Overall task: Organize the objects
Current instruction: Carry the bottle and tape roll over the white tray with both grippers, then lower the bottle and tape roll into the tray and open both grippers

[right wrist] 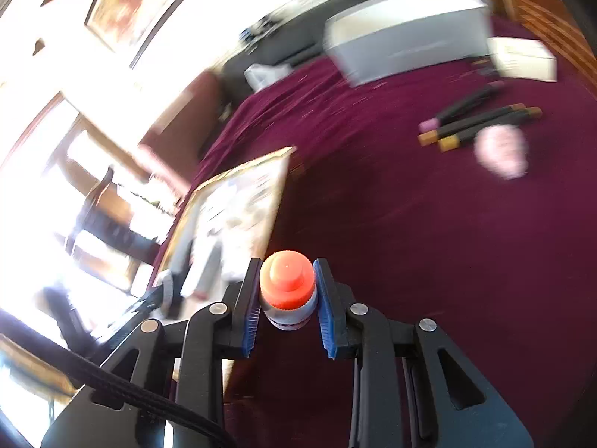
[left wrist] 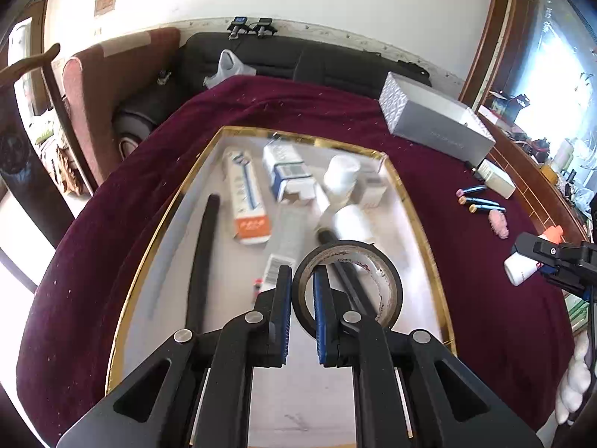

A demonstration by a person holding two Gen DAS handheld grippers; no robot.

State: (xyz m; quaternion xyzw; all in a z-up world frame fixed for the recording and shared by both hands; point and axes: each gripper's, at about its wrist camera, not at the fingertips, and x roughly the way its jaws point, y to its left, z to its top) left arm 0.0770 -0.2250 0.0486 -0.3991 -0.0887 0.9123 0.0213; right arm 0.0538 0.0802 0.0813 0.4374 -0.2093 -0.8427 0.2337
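Black left gripper (left wrist: 302,280) jaws pinch a tape roll (left wrist: 347,283) over the tray (left wrist: 421,239); right gripper (right wrist: 287,287) clamps a bottle (right wrist: 287,291). Lower each gently into bare tray space.

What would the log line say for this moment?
left claw: shut on tape roll, over tray | right claw: shut on orange-capped bottle, over cloth

The left wrist camera looks steeply down, close over the gold-rimmed tray (left wrist: 164,201) on the maroon cloth (left wrist: 466,261). The right wrist camera, tilted and blurred, faces across that cloth from the tray's right. Both views share the tray, grey box (left wrist: 436,119) and markers (left wrist: 481,201).
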